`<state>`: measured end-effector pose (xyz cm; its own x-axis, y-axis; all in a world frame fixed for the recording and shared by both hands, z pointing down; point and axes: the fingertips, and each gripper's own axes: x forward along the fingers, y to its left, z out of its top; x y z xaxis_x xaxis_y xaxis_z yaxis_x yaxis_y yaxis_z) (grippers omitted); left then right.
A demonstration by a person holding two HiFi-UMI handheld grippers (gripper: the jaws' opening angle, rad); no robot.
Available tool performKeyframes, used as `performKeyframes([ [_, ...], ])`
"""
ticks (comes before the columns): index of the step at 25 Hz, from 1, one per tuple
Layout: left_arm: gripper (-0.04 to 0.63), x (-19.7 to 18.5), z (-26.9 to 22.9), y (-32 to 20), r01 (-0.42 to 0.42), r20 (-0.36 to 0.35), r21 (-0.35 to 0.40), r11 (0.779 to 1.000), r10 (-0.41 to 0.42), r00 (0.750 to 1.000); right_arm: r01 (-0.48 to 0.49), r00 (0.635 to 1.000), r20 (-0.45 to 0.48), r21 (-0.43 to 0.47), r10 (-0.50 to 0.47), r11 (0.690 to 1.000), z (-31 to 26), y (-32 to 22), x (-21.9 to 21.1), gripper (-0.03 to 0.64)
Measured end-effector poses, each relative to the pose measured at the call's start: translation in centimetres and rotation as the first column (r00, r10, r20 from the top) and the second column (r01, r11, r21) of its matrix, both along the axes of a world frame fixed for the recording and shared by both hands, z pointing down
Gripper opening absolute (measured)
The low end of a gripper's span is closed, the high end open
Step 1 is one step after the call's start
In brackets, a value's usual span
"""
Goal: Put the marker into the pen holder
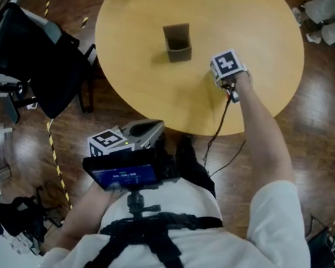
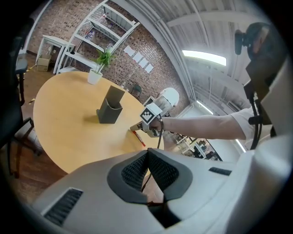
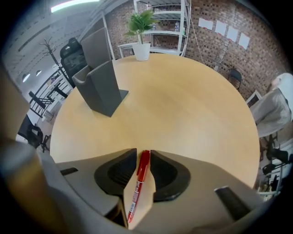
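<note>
Marker (image 3: pixel 137 187) lies flat between right gripper's (image 3: pixel 143 155) parted jaws, well short of holder (image 3: pixel 98 87). Clamp squarely on the barrel before you lift. Left gripper (image 2: pixel 147 154): jaws together, empty.

Marker (image 3: pixel 138 183) red. Pen holder (image 3: pixel 98 87) dark grey, table (image 3: pixel 192 105) plain pale tan. Floor (image 1: pixel 321 121) dark brown, plant pot (image 3: pixel 141 51) white.

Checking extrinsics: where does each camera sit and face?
Head view: on head, steeply down at table; shows torso, right arm, left gripper, right gripper.
Left gripper view: at waist, faces across table; own closed jaws, right arm.
Right gripper view: low over table, faces pen holder; marker between own jaws.
All share the pen holder.
</note>
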<state>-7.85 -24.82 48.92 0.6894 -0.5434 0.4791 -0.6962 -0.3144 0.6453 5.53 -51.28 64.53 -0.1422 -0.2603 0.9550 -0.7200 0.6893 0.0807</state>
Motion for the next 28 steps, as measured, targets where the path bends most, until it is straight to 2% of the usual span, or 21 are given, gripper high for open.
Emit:
performKeyframes([
  [4, -0.003, -0.1, 0.2, 0.2, 0.000, -0.002, -0.009, 1.000, 0.000, 1.000, 0.033, 0.999, -0.029, -0.007, -0.033, 0.999, 0.3, 0.7, 0.2, 0.084],
  [8, -0.003, -0.4, 0.3, -0.1, 0.008, -0.002, -0.009, 1.000, -0.008, 1.000, 0.033, 0.999, -0.037, 0.071, -0.031, 0.997, -1.3, -0.1, 0.6, 0.074],
  [9, -0.003, -0.5, 0.3, -0.1, 0.010, -0.002, -0.007, 1.000, -0.010, 1.000, 0.034, 0.999, -0.005, 0.081, -0.033, 0.996, -2.1, 0.1, 0.2, 0.074],
  [10, -0.003, -0.6, 0.3, -0.2, 0.011, -0.003, -0.006, 1.000, -0.011, 1.000, 0.038, 0.996, 0.073, 0.068, -0.043, 0.997, -2.9, 0.9, -1.0, 0.074],
  [12, -0.003, -0.7, 0.1, -0.4, 0.008, -0.007, -0.002, 1.000, -0.008, 1.000, 0.047, 0.967, 0.249, 0.036, -0.055, 0.998, -4.8, 2.8, -3.6, 0.074],
  [13, -0.003, -0.7, 0.0, -0.6, 0.006, -0.008, 0.000, 1.000, -0.006, 1.000, 0.038, 0.961, 0.271, 0.062, -0.053, 0.997, -6.0, 2.8, -3.6, 0.074],
  [16, -0.003, -0.7, -0.2, -1.0, 0.007, -0.017, 0.013, 1.000, -0.007, 1.000, -0.004, 0.957, 0.284, 0.246, -0.068, 0.969, -10.6, 1.0, -2.8, 0.072],
  [19, -0.004, -0.9, -0.4, -1.1, 0.009, -0.024, 0.019, 1.000, -0.009, 1.000, -0.066, 0.909, 0.407, 0.344, -0.085, 0.937, -15.4, 0.4, -4.7, 0.072],
  [23, -0.003, -0.9, -0.6, -1.2, 0.011, -0.030, 0.025, 1.000, -0.010, 0.999, -0.180, 0.803, 0.583, 0.442, -0.129, 0.879, -21.6, -0.6, -7.9, 0.072],
  [26, -0.003, -0.9, -0.4, -1.1, 0.018, -0.030, 0.022, 1.000, -0.018, 0.999, -0.244, 0.750, 0.645, 0.479, -0.149, 0.843, -23.5, -1.4, -9.9, 0.072],
  [28, -0.003, -1.1, -0.1, -0.9, 0.030, -0.030, 0.017, 0.999, -0.029, 0.999, -0.269, 0.733, 0.666, 0.475, -0.142, 0.838, -23.4, -1.8, -11.0, 0.071],
])
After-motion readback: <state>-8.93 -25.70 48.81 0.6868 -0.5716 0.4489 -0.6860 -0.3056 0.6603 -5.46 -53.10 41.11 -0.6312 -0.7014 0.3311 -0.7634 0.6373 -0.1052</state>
